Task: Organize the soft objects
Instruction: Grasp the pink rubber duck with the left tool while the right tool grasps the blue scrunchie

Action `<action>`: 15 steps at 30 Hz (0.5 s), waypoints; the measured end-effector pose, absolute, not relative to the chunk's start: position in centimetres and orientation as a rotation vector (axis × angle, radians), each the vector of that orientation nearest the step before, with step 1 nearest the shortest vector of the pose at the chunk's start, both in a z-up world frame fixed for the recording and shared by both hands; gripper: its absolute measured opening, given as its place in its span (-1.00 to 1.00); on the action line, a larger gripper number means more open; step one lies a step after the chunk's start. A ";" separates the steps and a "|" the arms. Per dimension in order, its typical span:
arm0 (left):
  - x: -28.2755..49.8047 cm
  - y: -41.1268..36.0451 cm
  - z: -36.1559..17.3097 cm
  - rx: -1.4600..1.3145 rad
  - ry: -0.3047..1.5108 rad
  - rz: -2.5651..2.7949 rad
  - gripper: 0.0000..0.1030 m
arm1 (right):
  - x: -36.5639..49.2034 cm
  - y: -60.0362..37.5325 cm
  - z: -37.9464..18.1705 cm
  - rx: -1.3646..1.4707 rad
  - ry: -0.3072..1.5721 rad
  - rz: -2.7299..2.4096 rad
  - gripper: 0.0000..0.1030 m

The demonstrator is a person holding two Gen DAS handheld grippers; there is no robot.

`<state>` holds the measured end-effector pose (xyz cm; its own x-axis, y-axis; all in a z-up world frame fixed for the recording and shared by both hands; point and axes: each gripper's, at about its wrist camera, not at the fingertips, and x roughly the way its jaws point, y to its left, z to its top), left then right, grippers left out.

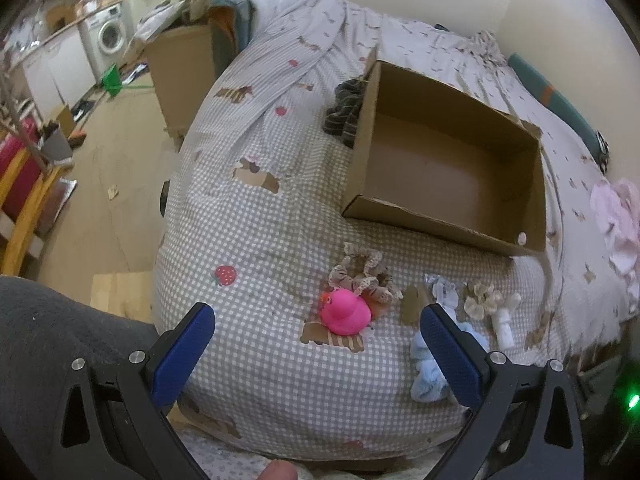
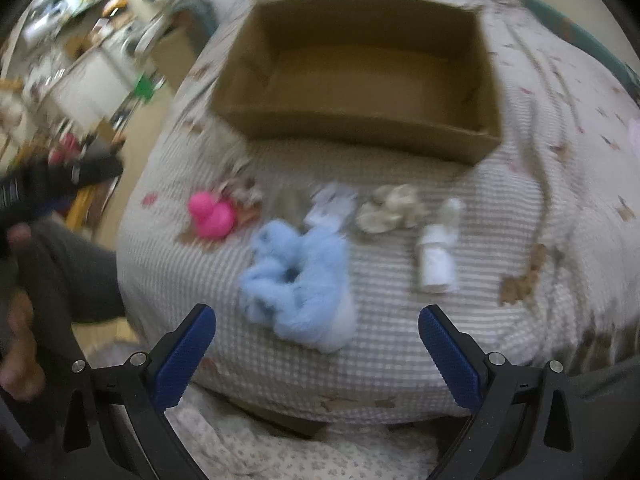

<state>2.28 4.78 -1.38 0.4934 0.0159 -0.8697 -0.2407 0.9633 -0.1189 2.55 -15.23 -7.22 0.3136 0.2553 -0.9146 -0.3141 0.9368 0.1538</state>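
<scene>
An empty cardboard box [image 1: 452, 168] [image 2: 360, 76] lies open on the checked bed cover. In front of it sit a pink rubber duck [image 1: 345, 311] [image 2: 211, 216], a beige lace scrunchie [image 1: 362, 272], a fluffy light-blue scrunchie [image 2: 296, 280] [image 1: 430, 372], a cream fabric flower [image 1: 482, 300] [image 2: 390, 208] and a small white bottle [image 1: 505, 325] [image 2: 438, 256]. My left gripper [image 1: 318, 320] is open, just short of the duck. My right gripper [image 2: 317, 322] is open near the blue scrunchie. Nothing is held. The right wrist view is blurred.
A dark knitted item [image 1: 346, 114] lies against the box's left wall. Pink cloth [image 1: 618, 224] is at the bed's right side. A second cardboard box [image 1: 182, 76] and wooden floor lie left of the bed. A person's grey-clad leg [image 1: 52, 340] is at lower left.
</scene>
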 end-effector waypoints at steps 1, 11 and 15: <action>2.4 5.0 -1.5 -0.247 1.051 0.161 0.99 | 2.5 -14.7 -7.5 -0.071 1.206 0.393 1.00; 4.5 6.3 -2.4 -0.290 1.130 0.182 0.99 | 5.2 -9.9 -12.9 -0.287 1.285 0.335 0.57; 5.8 6.6 -2.7 -0.266 1.173 0.190 0.99 | 5.8 -10.1 -13.3 -0.258 1.299 0.333 -0.01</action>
